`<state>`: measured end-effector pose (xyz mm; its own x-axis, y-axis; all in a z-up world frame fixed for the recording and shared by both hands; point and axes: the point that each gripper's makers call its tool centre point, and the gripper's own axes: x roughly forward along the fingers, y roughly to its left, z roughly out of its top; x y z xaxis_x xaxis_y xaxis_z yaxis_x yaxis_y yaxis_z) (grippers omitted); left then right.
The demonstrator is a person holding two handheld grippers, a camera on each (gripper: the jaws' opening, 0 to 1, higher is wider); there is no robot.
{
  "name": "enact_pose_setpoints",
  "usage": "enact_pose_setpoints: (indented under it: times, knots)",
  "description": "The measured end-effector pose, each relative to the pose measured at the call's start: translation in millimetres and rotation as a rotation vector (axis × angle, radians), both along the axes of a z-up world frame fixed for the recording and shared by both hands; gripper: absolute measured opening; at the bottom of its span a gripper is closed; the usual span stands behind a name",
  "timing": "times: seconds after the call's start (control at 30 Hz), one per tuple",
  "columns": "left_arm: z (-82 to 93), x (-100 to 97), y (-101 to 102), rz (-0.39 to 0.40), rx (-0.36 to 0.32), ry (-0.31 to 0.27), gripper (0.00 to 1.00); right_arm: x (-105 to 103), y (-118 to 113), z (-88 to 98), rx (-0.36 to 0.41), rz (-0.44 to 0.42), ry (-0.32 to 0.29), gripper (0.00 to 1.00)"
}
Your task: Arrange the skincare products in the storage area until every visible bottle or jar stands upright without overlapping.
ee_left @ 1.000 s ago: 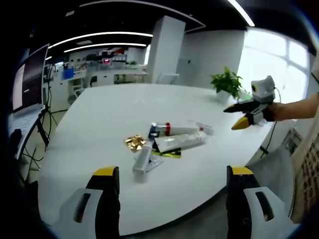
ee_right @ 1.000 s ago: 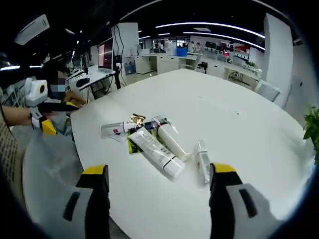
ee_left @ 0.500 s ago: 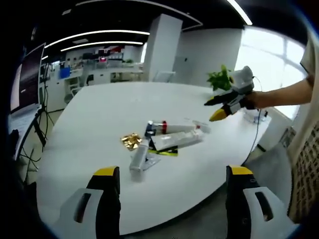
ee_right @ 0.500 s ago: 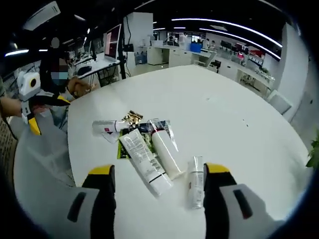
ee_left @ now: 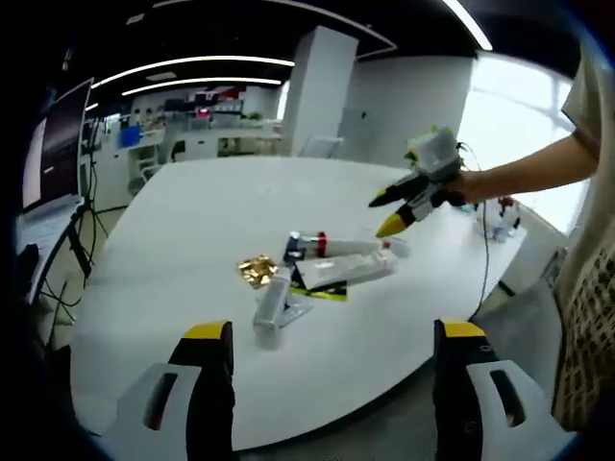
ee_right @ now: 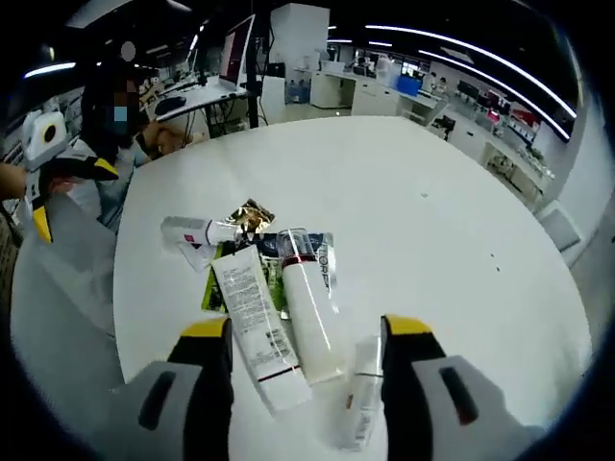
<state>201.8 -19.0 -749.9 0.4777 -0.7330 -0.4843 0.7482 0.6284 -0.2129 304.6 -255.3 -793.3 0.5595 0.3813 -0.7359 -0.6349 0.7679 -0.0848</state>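
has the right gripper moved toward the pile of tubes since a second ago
Yes. In the left gripper view the right gripper has come in from the table's far edge to just above the tubes, open.

I see a white round table (ee_left: 183,240), a monitor (ee_right: 233,50) on a far desk, and a white pillar (ee_left: 317,91).

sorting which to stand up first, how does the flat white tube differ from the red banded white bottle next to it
The flat white tube is flattened with printed text down its length; the white bottle is round and plain. The bottle has a red band and clear cap at its far end; the tube shows no such cap. The tube partly overlaps a green packet; the bottle's cap end lies over a dark sachet. Both lie on their sides, side by side, on the white table.
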Motion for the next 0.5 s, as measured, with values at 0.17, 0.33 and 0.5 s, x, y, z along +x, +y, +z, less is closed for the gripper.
enact_pose_setpoints:
  times: [0.17,0.33,0.5]
  knots:
    - [0.9,2.9,2,0.025,-0.01,0.012,0.82,12,1,-16.5,-0.023,0.024,0.019,0.55]
    - [0.4,4.6,2,0.037,-0.013,0.022,0.82,24,3,-27.8,-0.035,0.039,0.035,0.5]
    - [0.3,6.3,3,0.051,-0.019,0.032,0.82,31,10,-38.7,-0.043,0.078,0.062,0.46]
